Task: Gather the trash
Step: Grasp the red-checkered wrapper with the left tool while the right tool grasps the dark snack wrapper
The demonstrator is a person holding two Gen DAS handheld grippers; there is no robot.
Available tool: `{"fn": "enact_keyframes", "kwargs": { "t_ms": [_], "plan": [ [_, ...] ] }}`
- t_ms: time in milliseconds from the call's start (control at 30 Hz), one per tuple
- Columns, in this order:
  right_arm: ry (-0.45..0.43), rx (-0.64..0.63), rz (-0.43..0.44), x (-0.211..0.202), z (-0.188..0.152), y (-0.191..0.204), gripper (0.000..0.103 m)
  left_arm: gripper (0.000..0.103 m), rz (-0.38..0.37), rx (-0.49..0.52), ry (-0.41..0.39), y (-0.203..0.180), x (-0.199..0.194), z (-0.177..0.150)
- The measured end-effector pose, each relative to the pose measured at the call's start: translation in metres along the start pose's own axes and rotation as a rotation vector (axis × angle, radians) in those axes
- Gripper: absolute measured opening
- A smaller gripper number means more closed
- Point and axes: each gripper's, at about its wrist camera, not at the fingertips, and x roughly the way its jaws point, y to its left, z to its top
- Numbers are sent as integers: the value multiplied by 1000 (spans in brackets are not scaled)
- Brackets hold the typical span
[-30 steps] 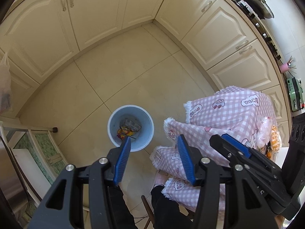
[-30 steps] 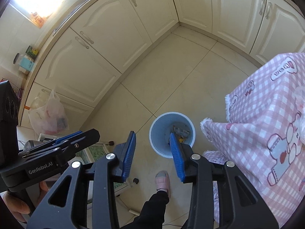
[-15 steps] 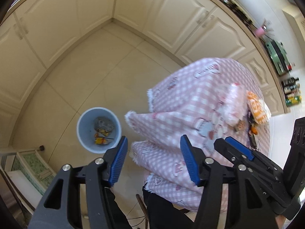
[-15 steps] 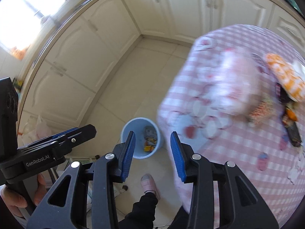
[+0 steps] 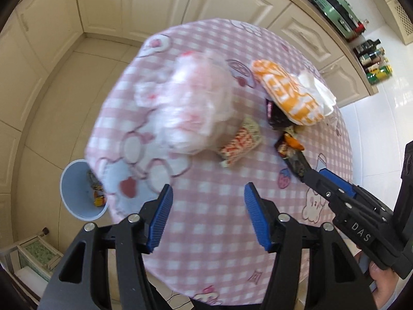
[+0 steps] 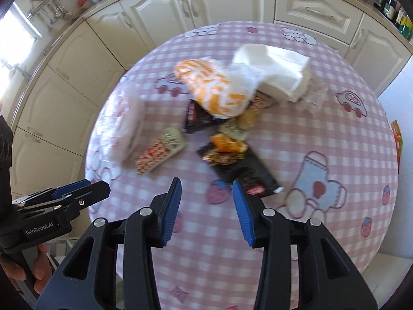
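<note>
Trash (image 6: 222, 134) is lying heaped on the pink checked tablecloth (image 5: 206, 206), and nothing is being held by the left gripper (image 5: 206, 214) or the right gripper (image 6: 206, 208), both with jaws apart and just widened. A second ago both were being aimed at the blue bin (image 5: 77, 193) on the floor; now they are being pointed over the table. A black wrapper (image 6: 245, 173) is lying just beyond the right gripper, a red-patterned packet (image 5: 240, 144) and crumpled clear bag (image 5: 191, 108) beyond the left.
</note>
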Motion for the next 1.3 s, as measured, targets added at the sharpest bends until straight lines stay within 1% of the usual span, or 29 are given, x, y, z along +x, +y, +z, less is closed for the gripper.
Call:
{"fn": "enact_keyframes", "kwargs": {
  "t_ms": [100, 233, 333, 433, 467, 500, 533, 633, 933, 967, 1000, 1033, 1067, 1100, 1200, 1300],
  "plan": [
    [24, -11, -9, 7, 1, -17, 42, 57, 9, 14, 24, -15, 14, 3],
    [65, -54, -18, 24, 1, -27, 44, 57, 34, 19, 58, -26, 31, 5],
    [97, -114, -27, 37, 0, -27, 44, 57, 49, 12, 69, -30, 40, 8],
    [95, -162, -42, 44, -3, -26, 44, 57, 58, 9, 81, -32, 48, 11],
    [87, -179, -49, 45, -2, -25, 43, 57, 63, 12, 79, -33, 51, 13],
    [78, -198, -63, 45, -2, -25, 35, 57, 66, 13, 76, -32, 51, 14],
    [74, -200, -48, 44, -2, -27, 27, 57, 67, 11, 76, -31, 52, 15],
    [74, -192, -24, 40, -2, -31, 19, 57, 72, 5, 67, -32, 56, 20],
    [143, -23, 147, 26, -7, -50, 16, 56, 97, 48, 33, -45, 66, 41],
    [149, -7, 165, 25, -6, -52, 16, 53, 103, 55, 31, -47, 66, 42],
    [153, 10, 180, 23, -6, -54, 16, 46, 125, 70, 28, -49, 68, 43],
    [152, 15, 185, 21, -7, -56, 16, 41, 146, 86, 28, -52, 70, 45],
    [150, 15, 184, 18, -7, -58, 16, 39, 168, 109, 30, -55, 72, 47],
    [150, 18, 187, 17, -8, -58, 16, 35, 177, 122, 30, -56, 73, 48],
    [151, 33, 198, 15, -3, -57, 15, 30, 181, 139, 34, -62, 78, 56],
    [142, 34, 192, 17, 0, -51, 15, 20, 180, 164, 29, -66, 80, 56]
  ]
}}
